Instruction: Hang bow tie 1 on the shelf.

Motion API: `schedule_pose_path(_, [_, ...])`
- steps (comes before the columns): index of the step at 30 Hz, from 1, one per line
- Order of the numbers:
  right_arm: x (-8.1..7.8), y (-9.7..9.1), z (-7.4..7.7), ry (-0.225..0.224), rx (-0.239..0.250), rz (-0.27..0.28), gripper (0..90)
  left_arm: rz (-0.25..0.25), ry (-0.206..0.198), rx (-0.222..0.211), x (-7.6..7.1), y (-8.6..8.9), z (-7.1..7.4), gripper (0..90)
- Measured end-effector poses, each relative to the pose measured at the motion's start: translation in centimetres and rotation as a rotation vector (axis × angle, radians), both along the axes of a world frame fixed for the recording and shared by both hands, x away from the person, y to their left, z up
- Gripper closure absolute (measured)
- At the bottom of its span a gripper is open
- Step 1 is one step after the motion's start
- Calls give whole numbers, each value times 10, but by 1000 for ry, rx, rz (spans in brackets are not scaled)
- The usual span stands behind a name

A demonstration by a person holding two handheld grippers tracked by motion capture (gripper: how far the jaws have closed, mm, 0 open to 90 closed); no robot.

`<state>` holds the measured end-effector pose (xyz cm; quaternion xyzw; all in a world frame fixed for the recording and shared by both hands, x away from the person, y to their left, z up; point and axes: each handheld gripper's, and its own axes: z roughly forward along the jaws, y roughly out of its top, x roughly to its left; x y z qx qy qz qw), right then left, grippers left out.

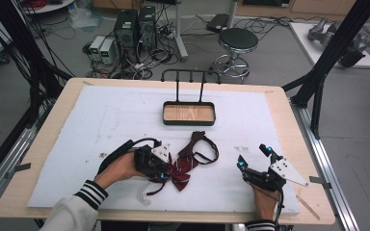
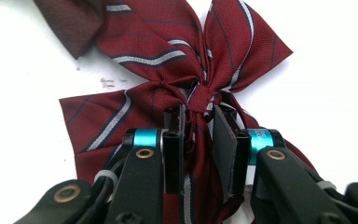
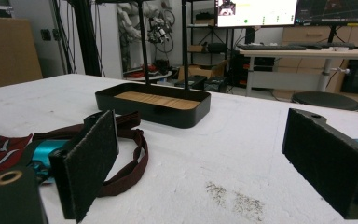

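A dark red striped bow tie (image 1: 179,174) lies on the white mat near the front of the table, its brown neck strap (image 1: 203,147) looped toward the tray. My left gripper (image 1: 163,175) comes in from the left and is shut on the bow tie (image 2: 168,56) at its centre knot. In the left gripper view the gripper (image 2: 199,121) has both pads pressing the fabric just below the knot. My right gripper (image 1: 253,156) rests low at the front right, open, nothing between its jaws. In the right gripper view the gripper (image 3: 200,154) faces the strap (image 3: 126,172) and the tray.
A black tray with a wooden floor (image 1: 189,121) and an upright hanger rack (image 1: 191,73) stands at the middle back of the mat (image 1: 125,110); its rim (image 3: 154,114) is ahead of my right gripper. A stool (image 1: 238,40) and computers stand on the floor beyond.
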<state>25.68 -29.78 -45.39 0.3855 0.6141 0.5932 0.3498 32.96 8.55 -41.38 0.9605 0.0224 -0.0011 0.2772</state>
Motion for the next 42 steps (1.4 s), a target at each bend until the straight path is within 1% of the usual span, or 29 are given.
schedule_pose_path(4, [0,0,0,0,0,0,99,10,-13,-15,1,4,3,738])
schedule_pose_path(6, [0,0,0,-1,-1,-1,99,21,-17,-30,1,5,4,738])
schedule_pose_path(7, [0,0,0,0,-1,-1,99,21,-17,-30,1,5,4,738])
schedule_pose_path(8, [0,0,0,-1,-2,-1,99,30,-37,-51,0,6,6,738])
schedule_pose_path(11, [0,0,0,-4,-4,-1,99,44,-56,-86,0,8,10,738])
schedule_pose_path(12, [0,0,0,-4,-3,-1,99,44,-56,-86,0,8,10,738])
schedule_pose_path(14, [0,0,0,-4,-3,-1,99,58,-65,-120,-1,11,12,739])
schedule_pose_path(17, [0,0,0,-4,-4,-1,99,70,-75,-138,0,13,15,740])
schedule_pose_path(19, [0,0,0,-4,-4,-1,99,79,-74,-160,0,15,16,741])
schedule_pose_path(27, [0,0,0,-1,0,-1,99,105,-65,-202,2,19,18,742])
schedule_pose_path(31, [0,0,0,-1,-1,-1,99,111,-69,-222,3,21,20,742])
schedule_pose_path(34, [0,0,0,-1,-1,-1,99,118,-79,-244,3,23,23,742])
schedule_pose_path(35, [0,0,0,-4,-3,-1,99,127,-79,-262,3,24,23,742])
schedule_pose_path(37, [0,0,0,-4,-4,-1,99,135,-83,-275,4,26,26,743])
schedule_pose_path(40, [0,0,0,-5,-5,-2,99,151,-101,-298,4,28,28,743])
schedule_pose_path(42, [0,0,0,-5,-6,-2,99,161,-108,-326,4,30,30,743])
